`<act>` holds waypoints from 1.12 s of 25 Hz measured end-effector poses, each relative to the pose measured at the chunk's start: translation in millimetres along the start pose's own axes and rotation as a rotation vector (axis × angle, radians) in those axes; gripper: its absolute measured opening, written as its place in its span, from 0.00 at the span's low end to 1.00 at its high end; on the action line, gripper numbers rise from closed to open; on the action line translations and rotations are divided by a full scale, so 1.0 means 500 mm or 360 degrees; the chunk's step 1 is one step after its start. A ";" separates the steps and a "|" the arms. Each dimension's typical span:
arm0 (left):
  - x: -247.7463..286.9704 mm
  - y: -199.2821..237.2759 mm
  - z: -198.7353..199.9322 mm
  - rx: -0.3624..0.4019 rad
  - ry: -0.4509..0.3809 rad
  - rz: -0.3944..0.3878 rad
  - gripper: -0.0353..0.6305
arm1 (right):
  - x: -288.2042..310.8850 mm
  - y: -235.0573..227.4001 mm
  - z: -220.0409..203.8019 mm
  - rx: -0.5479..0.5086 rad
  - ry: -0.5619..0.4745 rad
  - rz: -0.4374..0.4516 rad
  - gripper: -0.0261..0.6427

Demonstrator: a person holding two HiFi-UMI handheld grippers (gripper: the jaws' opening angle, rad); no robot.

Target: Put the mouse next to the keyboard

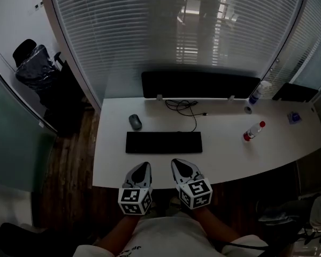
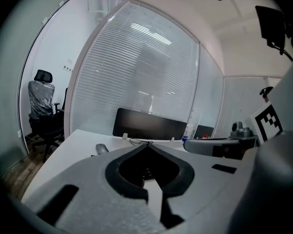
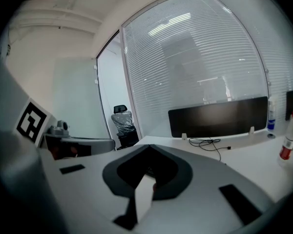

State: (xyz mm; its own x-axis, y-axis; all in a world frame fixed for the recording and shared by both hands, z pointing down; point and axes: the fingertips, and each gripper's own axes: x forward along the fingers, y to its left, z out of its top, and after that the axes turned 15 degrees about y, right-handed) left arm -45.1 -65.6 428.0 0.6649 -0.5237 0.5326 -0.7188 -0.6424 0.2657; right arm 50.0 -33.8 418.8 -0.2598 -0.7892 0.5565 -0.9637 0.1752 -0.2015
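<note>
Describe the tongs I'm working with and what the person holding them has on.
The left tongs and right tongs match: light grey tapered shells with a dark inner lining around a leaf-shaped opening. Each carries a marker cube, white with black square patterns: left cube, right cube. The person wears a white top.
</note>
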 end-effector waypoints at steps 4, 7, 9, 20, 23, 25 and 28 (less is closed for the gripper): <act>0.014 0.010 0.002 -0.0014 0.0002 0.0036 0.06 | 0.021 -0.010 0.004 -0.0042 0.0032 0.0044 0.04; 0.034 0.028 0.013 -0.0018 0.0002 0.0055 0.06 | 0.044 -0.023 0.017 -0.0067 0.0040 0.0058 0.04; 0.052 0.045 0.023 -0.0010 0.0004 0.0077 0.06 | 0.066 -0.031 0.030 -0.0089 0.0042 0.0066 0.04; 0.148 0.193 0.070 -0.0086 -0.0002 0.0232 0.06 | 0.280 -0.038 0.096 -0.0189 0.0141 0.0160 0.04; 0.171 0.241 0.066 -0.0129 -0.0009 0.0258 0.06 | 0.359 -0.040 0.099 -0.0196 0.0183 0.0188 0.04; 0.179 0.275 0.060 -0.0155 -0.0010 0.0281 0.06 | 0.413 -0.041 0.101 -0.0196 0.0209 0.0208 0.04; 0.184 0.323 0.046 -0.0195 -0.0005 0.0320 0.06 | 0.493 -0.044 0.101 -0.0206 0.0265 0.0229 0.04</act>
State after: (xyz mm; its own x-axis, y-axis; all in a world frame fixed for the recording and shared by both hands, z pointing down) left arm -95.2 -230.2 501.4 0.5063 -0.6363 0.5821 -0.8560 -0.4525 0.2500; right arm 10.2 -262.0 519.8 -0.3909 -0.6447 0.6569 -0.9132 0.3609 -0.1892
